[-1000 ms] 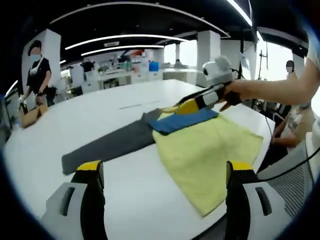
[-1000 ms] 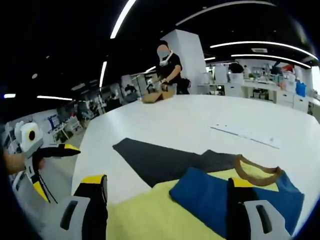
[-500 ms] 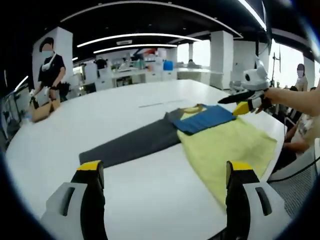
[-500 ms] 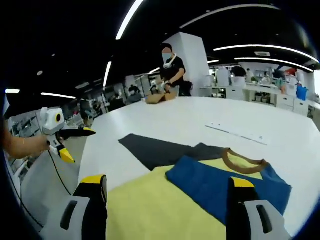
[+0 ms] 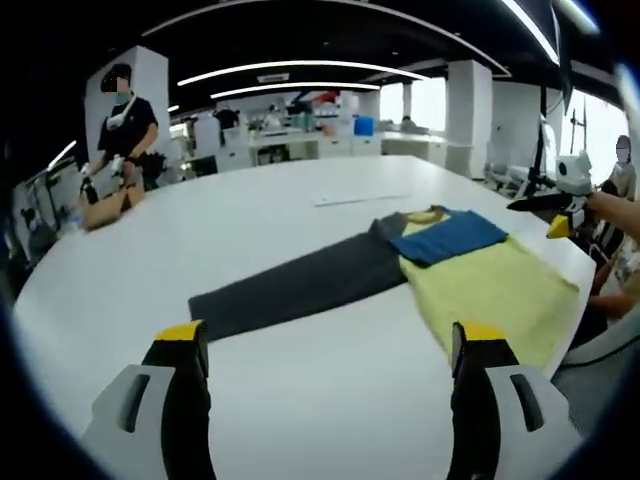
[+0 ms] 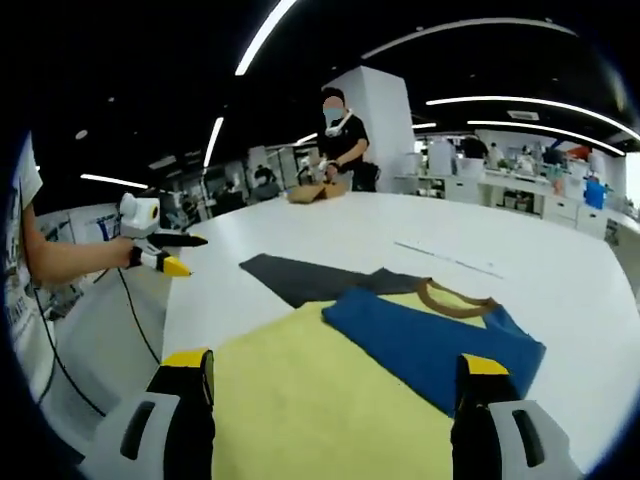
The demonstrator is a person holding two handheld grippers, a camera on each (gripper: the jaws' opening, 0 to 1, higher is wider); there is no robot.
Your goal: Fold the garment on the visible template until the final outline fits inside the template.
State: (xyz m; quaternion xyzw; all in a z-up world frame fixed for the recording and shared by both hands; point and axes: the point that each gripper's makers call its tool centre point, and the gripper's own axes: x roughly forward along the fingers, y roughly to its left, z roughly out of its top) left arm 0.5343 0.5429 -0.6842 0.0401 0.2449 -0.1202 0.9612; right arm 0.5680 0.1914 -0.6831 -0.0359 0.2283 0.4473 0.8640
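Observation:
A yellow garment (image 5: pixel 495 292) with a blue part (image 5: pixel 452 236) folded over its top and a brown collar (image 6: pixel 455 297) lies flat on the white table (image 5: pixel 240 225). Part of it rests on a dark grey template (image 5: pixel 295 285) that stretches away to one side. My left gripper (image 5: pixel 330 400) hovers open over bare table, short of the template. My right gripper (image 6: pixel 335 410) stands open above the garment's yellow (image 6: pixel 320 390) near edge, holding nothing. In the left gripper view the right gripper (image 5: pixel 552 208) hangs off the table's right rim. In the right gripper view the left gripper (image 6: pixel 165 252) is at the left rim.
A person (image 6: pixel 340 140) stands at the far side of the table by a brown item (image 5: pixel 105 210). A thin pale strip (image 6: pixel 440 258) lies on the table beyond the garment. Desks and pillars fill the room behind.
Both grippers have drawn back from the garment. The right gripper, which was over the blue part by the collar, now hangs at the table's rim. The garment lies still.

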